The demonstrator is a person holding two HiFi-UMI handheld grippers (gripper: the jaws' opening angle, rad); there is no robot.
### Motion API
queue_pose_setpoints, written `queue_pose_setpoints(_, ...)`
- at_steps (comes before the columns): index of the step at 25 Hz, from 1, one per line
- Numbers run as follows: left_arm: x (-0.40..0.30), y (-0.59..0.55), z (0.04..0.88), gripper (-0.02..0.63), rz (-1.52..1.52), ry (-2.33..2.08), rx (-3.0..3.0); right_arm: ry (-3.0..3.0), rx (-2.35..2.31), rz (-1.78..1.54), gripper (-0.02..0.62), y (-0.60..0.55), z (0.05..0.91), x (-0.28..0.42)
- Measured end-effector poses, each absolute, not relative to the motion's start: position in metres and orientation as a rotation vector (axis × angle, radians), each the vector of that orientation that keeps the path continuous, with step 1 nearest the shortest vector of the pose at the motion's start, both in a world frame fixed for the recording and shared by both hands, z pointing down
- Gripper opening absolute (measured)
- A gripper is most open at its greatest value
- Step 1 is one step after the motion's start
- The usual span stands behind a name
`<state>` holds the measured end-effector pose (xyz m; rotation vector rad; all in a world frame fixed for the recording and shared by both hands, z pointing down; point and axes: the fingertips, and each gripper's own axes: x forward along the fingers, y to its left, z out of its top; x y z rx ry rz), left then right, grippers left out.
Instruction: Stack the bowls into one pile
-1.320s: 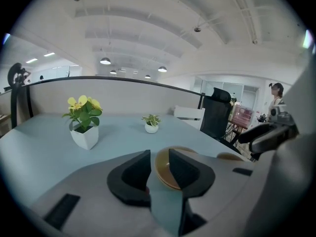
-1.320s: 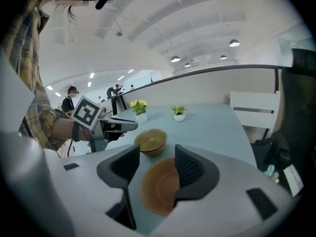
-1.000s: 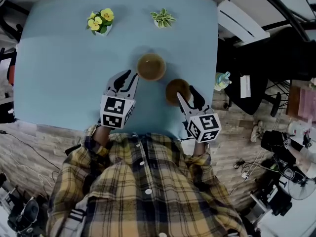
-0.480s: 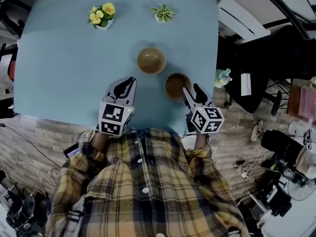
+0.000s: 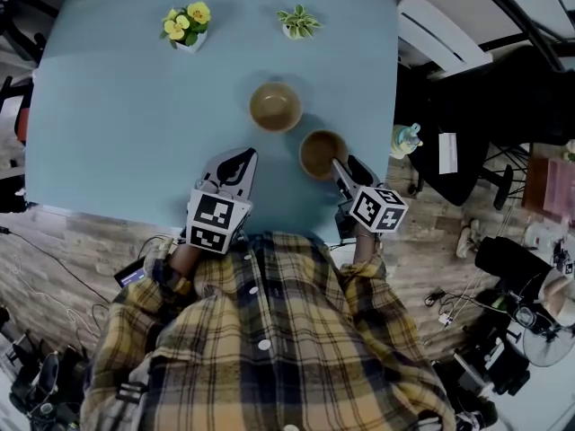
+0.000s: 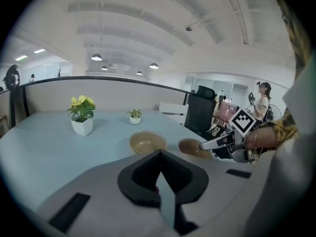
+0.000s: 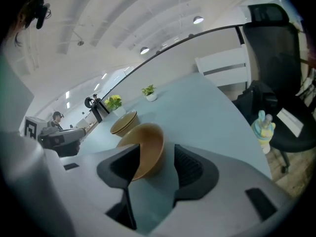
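The stacking is not done yet: two bowls sit apart on the table (image 5: pixel 117 124), close together but not touching. The far bowl (image 5: pixel 274 106) stands upright near the middle of the table. The near bowl (image 5: pixel 316 151) stands just to its right and nearer the table's front edge.

The right gripper (image 5: pixel 346 171) is at the near bowl's front rim. In the right gripper view its jaws stand apart with the bowl's wall between them. One pad is on the inside of the bowl, and the other is outside with a gap showing, so nothing is clamped yet. What is left, as I judge it, is to close on that rim, lift the near bowl and set it down inside the far one.

The left gripper (image 5: pixel 241 160) hangs over the table to the left of the bowls. Its jaws are pressed together on nothing, and it touches neither bowl.

Both bowls are tan to mustard in colour, round, smooth and empty, with thin rims. They look close in size, so one should nest in the other. In the right gripper view the far bowl shows a line below its rim; whether that is a second bowl already nested in it, I cannot tell.

A flower pot (image 5: pixel 184 27) and a small plant (image 5: pixel 298 25) stand along the far edge, well apart from the bowls.
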<state>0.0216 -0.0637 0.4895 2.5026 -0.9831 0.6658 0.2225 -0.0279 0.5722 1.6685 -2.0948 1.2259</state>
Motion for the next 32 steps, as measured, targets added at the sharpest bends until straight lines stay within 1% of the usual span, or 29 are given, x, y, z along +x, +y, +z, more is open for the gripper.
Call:
queue_pose_setpoints(4,0.018,-0.063,0.493,-0.009,0.676,-0.990,2.495,-2.077,1.659,1.271,0.202,-0.025,0.580,0.220)
queue_pose_setpoints(7,0.014,-0.066,0.497,-0.009,0.687,-1.007,2.487,-2.078,1.669,1.318,0.141,-0.026,0.580,0.219)
queue_pose_setpoints(11,0.011,-0.068,0.497,-0.009,0.687,-1.015,2.476,-2.063,1.723,1.380,0.082,-0.028,0.578,0.221)
queue_pose_setpoints(13,0.011,-0.069,0.497,-0.009,0.685,-1.015,2.473,-2.051,1.747,1.362,0.032,-0.030,0.578,0.222)
queue_pose_setpoints(17,0.010,-0.071,0.500,-0.009,0.681,-1.023,2.466,-2.041,1.747,1.366,0.020,-0.030,0.579,0.221)
queue_pose_setpoints(22,0.007,-0.074,0.500,-0.009,0.681,-1.037,2.456,-2.083,1.767,1.417,0.020,-0.034,0.569,0.219)
queue_pose_setpoints(32,0.000,-0.077,0.503,-0.009,0.663,-1.060,2.434,-2.170,1.700,1.284,0.020,-0.062,0.542,0.208)
